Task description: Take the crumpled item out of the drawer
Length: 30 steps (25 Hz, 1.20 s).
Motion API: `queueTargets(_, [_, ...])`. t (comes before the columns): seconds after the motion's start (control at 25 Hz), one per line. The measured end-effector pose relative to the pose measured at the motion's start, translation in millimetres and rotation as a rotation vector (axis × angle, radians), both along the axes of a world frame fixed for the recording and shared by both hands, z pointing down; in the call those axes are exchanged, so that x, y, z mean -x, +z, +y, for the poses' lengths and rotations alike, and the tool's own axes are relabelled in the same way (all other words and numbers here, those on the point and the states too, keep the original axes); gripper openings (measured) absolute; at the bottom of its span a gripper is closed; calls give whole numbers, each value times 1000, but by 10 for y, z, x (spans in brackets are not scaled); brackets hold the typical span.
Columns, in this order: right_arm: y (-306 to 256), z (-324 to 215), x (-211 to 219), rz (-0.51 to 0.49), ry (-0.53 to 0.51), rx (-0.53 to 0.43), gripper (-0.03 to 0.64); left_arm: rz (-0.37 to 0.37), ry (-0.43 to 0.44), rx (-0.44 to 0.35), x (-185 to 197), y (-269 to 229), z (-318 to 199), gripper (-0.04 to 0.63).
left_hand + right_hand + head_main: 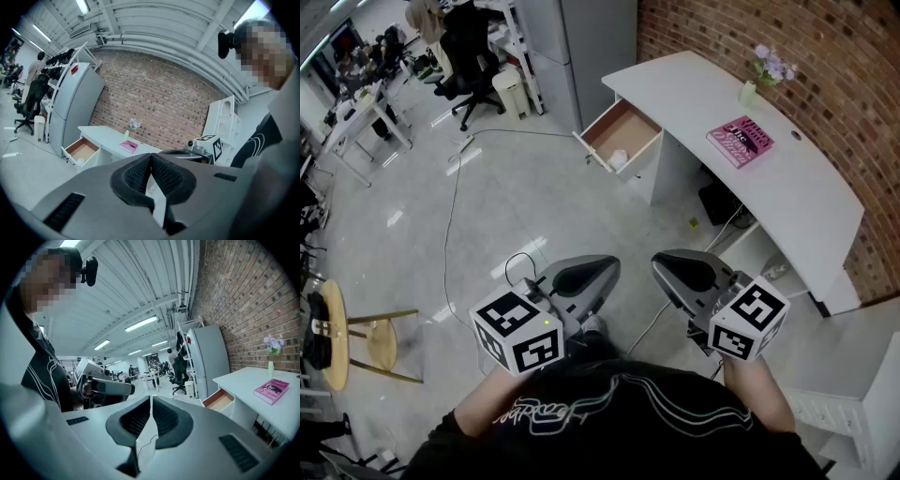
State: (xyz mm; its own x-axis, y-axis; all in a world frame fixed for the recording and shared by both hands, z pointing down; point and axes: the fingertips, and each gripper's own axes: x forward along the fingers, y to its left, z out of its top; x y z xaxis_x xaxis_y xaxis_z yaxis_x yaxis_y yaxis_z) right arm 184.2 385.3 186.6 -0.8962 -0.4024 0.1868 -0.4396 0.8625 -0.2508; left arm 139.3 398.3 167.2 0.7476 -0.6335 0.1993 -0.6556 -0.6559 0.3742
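The wooden drawer (622, 132) stands pulled out of the white desk (787, 192), far ahead of me. A small white crumpled item (619, 157) lies at its near end. In the left gripper view the drawer (82, 150) shows low at the left, with the crumpled item (80, 161) inside. In the right gripper view the drawer (219, 401) is at the right. Both grippers are held close to my chest, well short of the drawer. My left gripper (607, 263) is shut and empty, its pads (138, 174) pressed together. My right gripper (660, 262) is likewise shut on nothing.
A pink book (739, 141) and a vase of flowers (766, 72) sit on the desk. A grey fridge (581, 47) stands left of the drawer. A cable (450, 234) runs over the floor. A wooden stool (356, 337) is at my left, a white shelf (853, 412) at my right.
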Motion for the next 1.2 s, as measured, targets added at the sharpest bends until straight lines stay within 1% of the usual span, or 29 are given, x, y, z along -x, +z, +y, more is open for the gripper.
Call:
queueTargets(0.12, [8,-20,-25,0,8,8,51,-13,-4,14,9,6,3,21])
queueTargets(0.32, [135,-106,-67,9,34,35,51,-4,-6,32,15,116,-78,21])
queueTargets(0.44, [295,-197,-112,38,62,55,49,-7,5,36,-12,211,-169,21])
queueTargets(0.68, [504,-491,-79,48,79,96,51,-3,18,57,49,382,-481,21])
queueTargets(0.92, [734,-1051,131,75,80,132,51,12,18,92,271,591,-1056,21])
queueTargets(1.2, [992,-2137,448,103,87,210,51,22,-10,179,684,865,-2209,21])
